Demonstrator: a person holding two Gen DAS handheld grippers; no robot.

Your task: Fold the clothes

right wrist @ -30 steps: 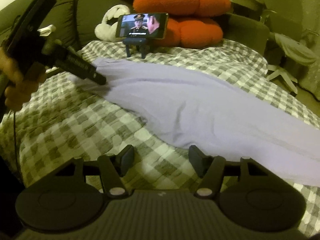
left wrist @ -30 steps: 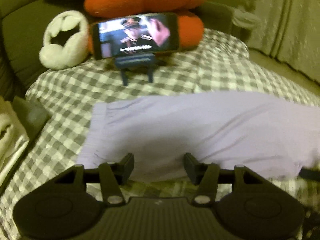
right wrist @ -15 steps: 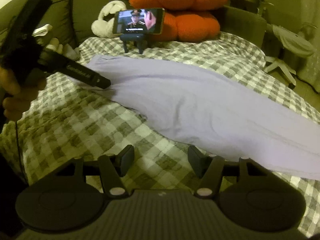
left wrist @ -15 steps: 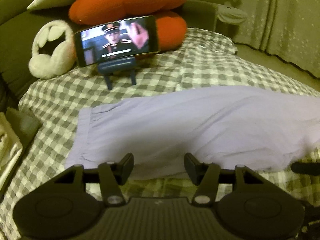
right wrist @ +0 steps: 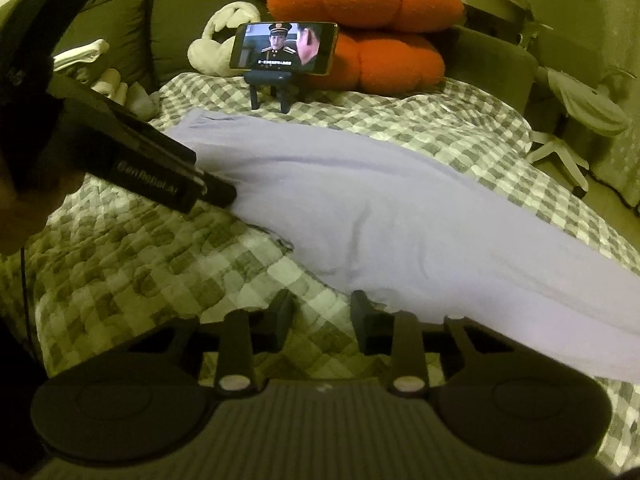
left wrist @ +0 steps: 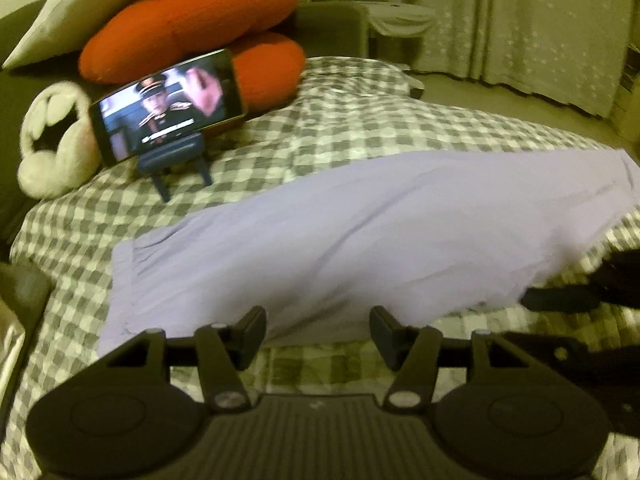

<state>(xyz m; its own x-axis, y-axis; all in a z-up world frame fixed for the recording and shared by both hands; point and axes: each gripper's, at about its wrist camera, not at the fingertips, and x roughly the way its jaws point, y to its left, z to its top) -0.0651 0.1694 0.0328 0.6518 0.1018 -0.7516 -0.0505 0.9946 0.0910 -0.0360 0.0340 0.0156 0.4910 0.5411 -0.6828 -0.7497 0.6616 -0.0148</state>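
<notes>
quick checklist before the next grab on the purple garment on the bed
1. Purple garment lies spread on the checked bedspread: ok, some creases.
2. Left gripper open, near edge of the cloth just ahead of its fingertips: ok.
3. Right gripper open, nothing between its fingers: ok.
4. Right gripper lined up on the cloth edge: cannot tell; the right finger meets the hem, the left one is over bedspread.
5. Phone on its stand stands clear of the cloth: ok.
6. Far end of the garment: cannot tell, it runs out of the right wrist view.
</notes>
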